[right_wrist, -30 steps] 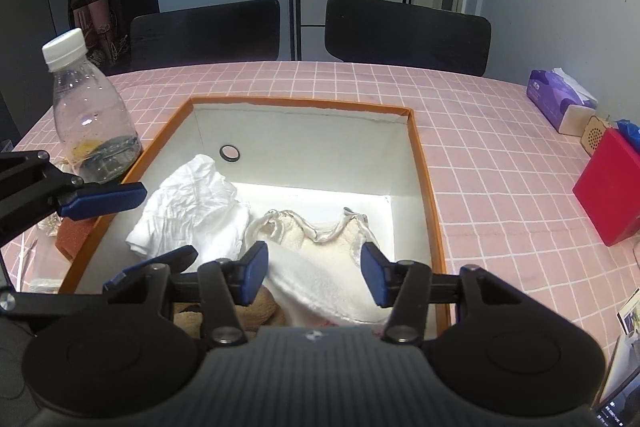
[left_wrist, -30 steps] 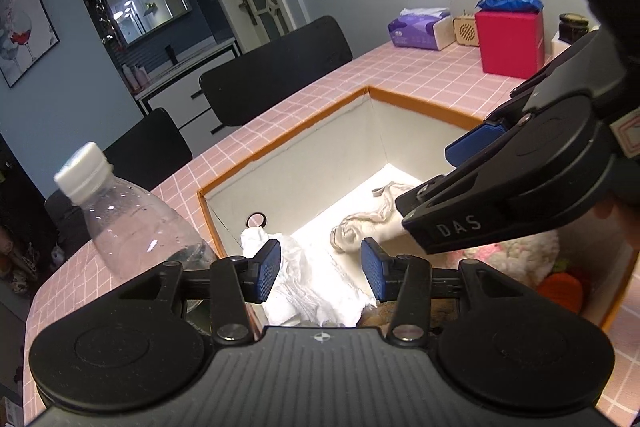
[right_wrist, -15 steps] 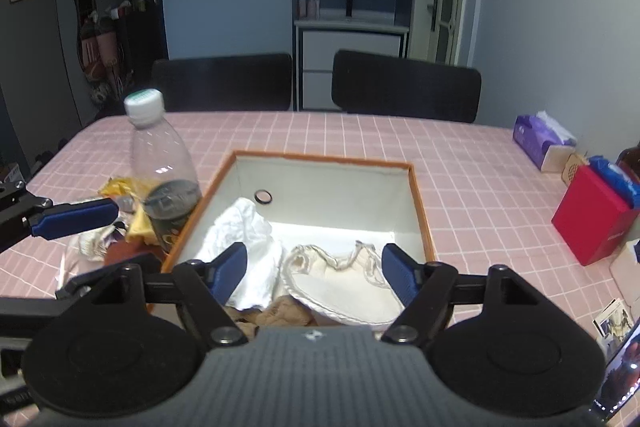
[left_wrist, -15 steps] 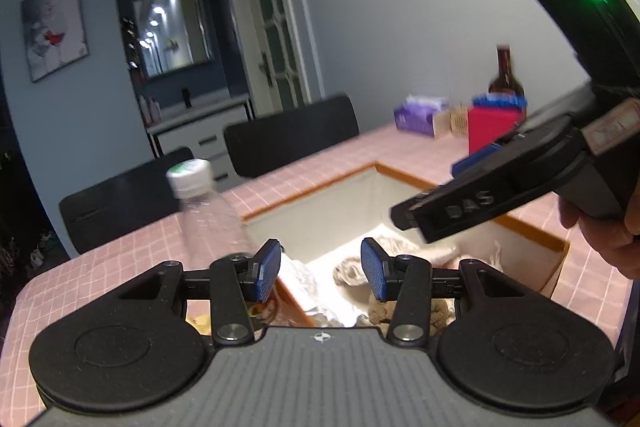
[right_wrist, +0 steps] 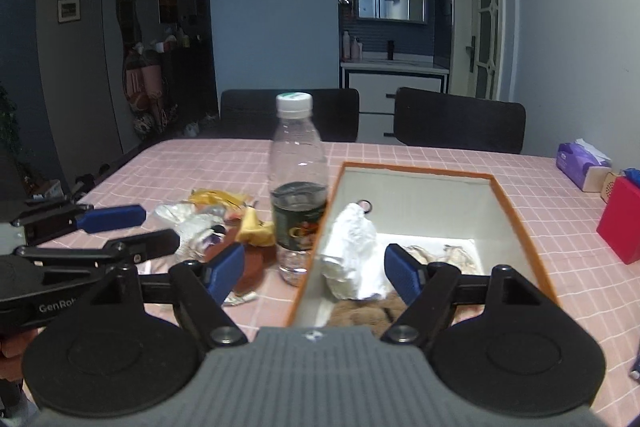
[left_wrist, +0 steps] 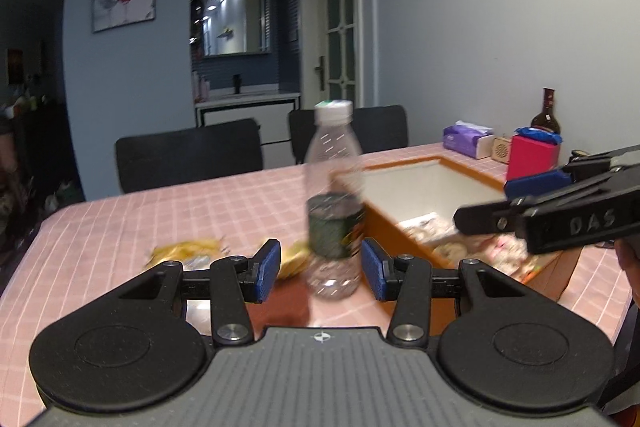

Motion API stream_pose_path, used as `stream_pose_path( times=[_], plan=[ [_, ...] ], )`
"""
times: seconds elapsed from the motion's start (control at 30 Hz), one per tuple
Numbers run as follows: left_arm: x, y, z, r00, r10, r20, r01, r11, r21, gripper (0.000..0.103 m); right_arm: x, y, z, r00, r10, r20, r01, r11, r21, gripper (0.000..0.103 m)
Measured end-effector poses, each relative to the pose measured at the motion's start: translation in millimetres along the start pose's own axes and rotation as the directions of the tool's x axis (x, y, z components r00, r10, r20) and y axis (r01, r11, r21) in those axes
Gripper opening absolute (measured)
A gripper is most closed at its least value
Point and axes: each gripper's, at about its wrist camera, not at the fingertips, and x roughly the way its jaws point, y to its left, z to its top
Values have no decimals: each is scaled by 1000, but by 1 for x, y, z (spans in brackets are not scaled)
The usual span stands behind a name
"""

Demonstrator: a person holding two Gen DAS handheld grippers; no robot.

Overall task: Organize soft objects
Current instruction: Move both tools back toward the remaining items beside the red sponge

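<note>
An orange-rimmed white box [right_wrist: 516, 219] on the pink checked table holds a crumpled white cloth [right_wrist: 352, 251], a cream cloth [right_wrist: 440, 255] and a brown plush piece [right_wrist: 360, 311]. Left of the box lies a loose pile: a white crumpled piece [right_wrist: 188, 223], yellow wrappers [right_wrist: 256, 227] and a reddish-brown item [right_wrist: 250, 267]. My right gripper [right_wrist: 314, 273] hangs back from the box's near left corner, jaws opening, nothing between them. My left gripper [left_wrist: 320, 271] is open and faces a clear bottle [left_wrist: 334, 203] without touching it; in the right wrist view the left gripper [right_wrist: 160, 227] is beside the pile.
The bottle [right_wrist: 298, 187] stands against the box's left wall. A purple tissue pack [right_wrist: 580, 167], a red box [right_wrist: 620, 223] and a dark glass bottle [left_wrist: 546, 115] sit at the right. Two black chairs [right_wrist: 460, 123] line the far edge.
Both grippers have drawn back from over the box. The left one swung left to face the bottle and rolled level. The right gripper's jaws have widened.
</note>
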Motion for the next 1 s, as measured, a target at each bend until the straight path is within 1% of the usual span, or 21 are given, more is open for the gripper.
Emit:
stream_pose_path(
  times=[0.13, 0.23, 0.4, 0.47, 0.53, 0.6, 0.67, 0.73, 0.8, 0.87, 0.9, 0.93, 0.97, 1.0],
  plan=[
    [-10, 24, -13, 999, 34, -16, -35, 999, -33, 54, 6, 22, -6, 999, 20, 38, -21, 1000, 16, 76],
    [-12, 40, -19, 997, 64, -34, -66, 995, -74, 54, 17, 39, -13, 998, 41, 48, -42, 999, 27, 76],
    [-14, 70, -33, 993, 91, -81, -99, 990, -102, 53, 41, 71, -25, 997, 56, 48, -55, 998, -17, 76],
    [-11, 77, -38, 991, 89, -105, -100, 989, -109, 54, 51, 83, -30, 997, 55, 46, -53, 998, -47, 74],
    [-9, 84, -43, 989, 72, -129, -88, 988, -124, 53, 62, 92, -35, 998, 56, 39, -54, 996, -65, 71],
    [-5, 90, -47, 986, 58, -153, -79, 988, -134, 53, 74, 97, -39, 998, 64, 16, -63, 996, -68, 66],
    [-2, 95, -51, 983, 57, -174, -82, 987, -141, 53, 88, 103, -43, 997, 74, -12, -74, 995, -64, 64],
    [4, 101, -54, 980, 51, -193, -81, 985, -151, 53, 100, 106, -45, 997, 73, -38, -75, 995, -63, 60],
    [11, 107, -55, 977, 43, -209, -78, 983, -163, 54, 111, 109, -46, 996, 73, -52, -77, 995, -67, 60],
    [20, 112, -52, 972, 43, -232, -83, 982, -169, 54, 122, 111, -47, 996, 57, -63, -62, 995, -72, 61],
    [26, 115, -51, 970, 39, -238, -82, 981, -174, 54, 128, 111, -47, 997, 48, -67, -52, 996, -72, 63],
    [30, 116, -49, 969, 34, -243, -80, 980, -181, 60, 134, 111, -46, 997, 37, -72, -42, 997, -69, 70],
    [34, 118, -47, 970, 27, -240, -73, 980, -185, 68, 140, 110, -45, 997, 27, -78, -32, 998, -63, 74],
    [38, 119, -44, 973, 21, -232, -65, 981, -184, 69, 145, 108, -44, 996, 23, -83, -27, 998, -51, 76]
  ],
)
